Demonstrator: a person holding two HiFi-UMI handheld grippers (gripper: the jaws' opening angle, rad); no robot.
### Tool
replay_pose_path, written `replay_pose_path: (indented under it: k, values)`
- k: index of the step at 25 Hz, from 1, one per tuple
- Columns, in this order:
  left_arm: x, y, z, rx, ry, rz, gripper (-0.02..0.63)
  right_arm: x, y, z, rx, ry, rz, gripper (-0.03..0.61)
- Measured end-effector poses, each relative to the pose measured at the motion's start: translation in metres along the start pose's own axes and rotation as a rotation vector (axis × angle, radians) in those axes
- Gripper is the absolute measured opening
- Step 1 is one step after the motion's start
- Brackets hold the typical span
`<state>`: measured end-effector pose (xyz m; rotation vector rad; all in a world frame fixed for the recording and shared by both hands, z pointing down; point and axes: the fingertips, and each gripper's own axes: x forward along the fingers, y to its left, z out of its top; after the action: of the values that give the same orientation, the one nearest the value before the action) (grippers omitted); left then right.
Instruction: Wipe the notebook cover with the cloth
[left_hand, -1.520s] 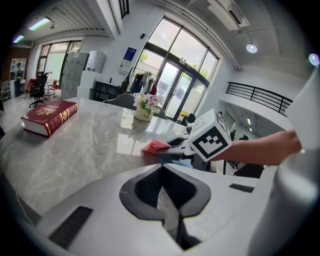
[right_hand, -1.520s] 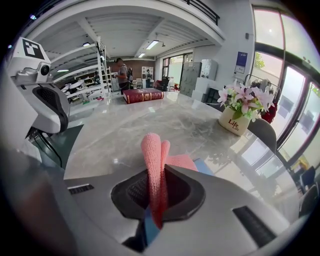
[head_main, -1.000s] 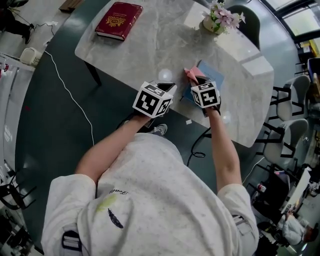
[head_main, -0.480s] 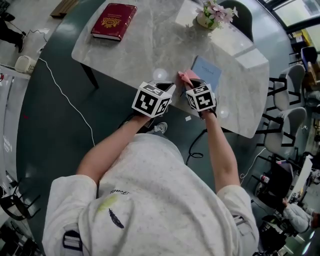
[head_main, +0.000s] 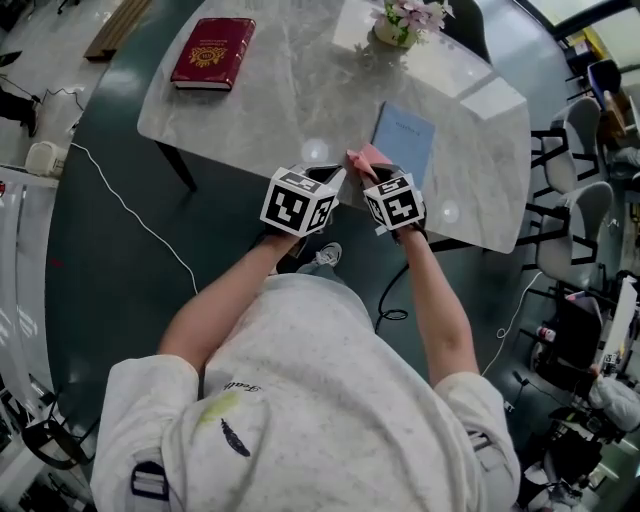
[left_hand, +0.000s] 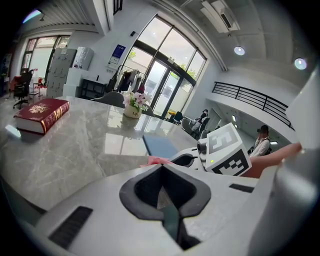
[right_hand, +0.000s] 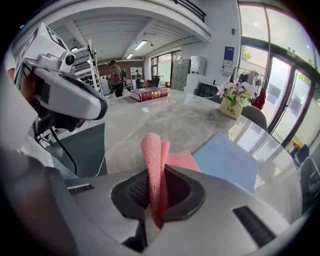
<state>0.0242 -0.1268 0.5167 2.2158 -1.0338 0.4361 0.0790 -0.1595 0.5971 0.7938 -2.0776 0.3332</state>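
The right tongs (right_hand: 159, 175) are clenched on a folded bunch of the pink cloth (right_hand: 151, 150), soft and light, with its loose end lying just past the tips. The left tongs (left_hand: 161, 170), close beside them, are pressed together on nothing. Just ahead and to the right of the cloth, the thin blue notebook (right_hand: 226, 159) lies flat on the marble table (right_hand: 165, 112). It looks light and likely to slide, so pinning one edge seems wise.

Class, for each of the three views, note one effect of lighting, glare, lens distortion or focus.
Head view: two round bright glints and a washed-out window reflection on the marble table. Left gripper view: fisheye bending, black corners, very bright windows. Right gripper view: same curvature; the pink cloth is sharp, lettering on the notebook faint.
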Motion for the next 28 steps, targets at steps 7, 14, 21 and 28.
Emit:
replay_pose_path:
  k: [7, 14, 21, 28]
  values:
    - [-0.004, -0.003, -0.003, -0.001, 0.009, -0.016, 0.006, -0.017, 0.004, 0.001, 0.059, -0.041, -0.046, 0.015]
    - [-0.007, -0.015, 0.021, 0.078, -0.021, -0.004, 0.006, -0.067, -0.011, 0.018, 0.177, -0.17, -0.121, 0.015]
    - [0.004, -0.046, 0.048, 0.164, -0.034, -0.061, 0.006, -0.13, -0.04, 0.029, 0.299, -0.308, -0.233, 0.015]
    - [0.014, -0.084, 0.075, 0.261, -0.069, -0.101, 0.006, -0.193, -0.049, 0.032, 0.401, -0.463, -0.314, 0.015]
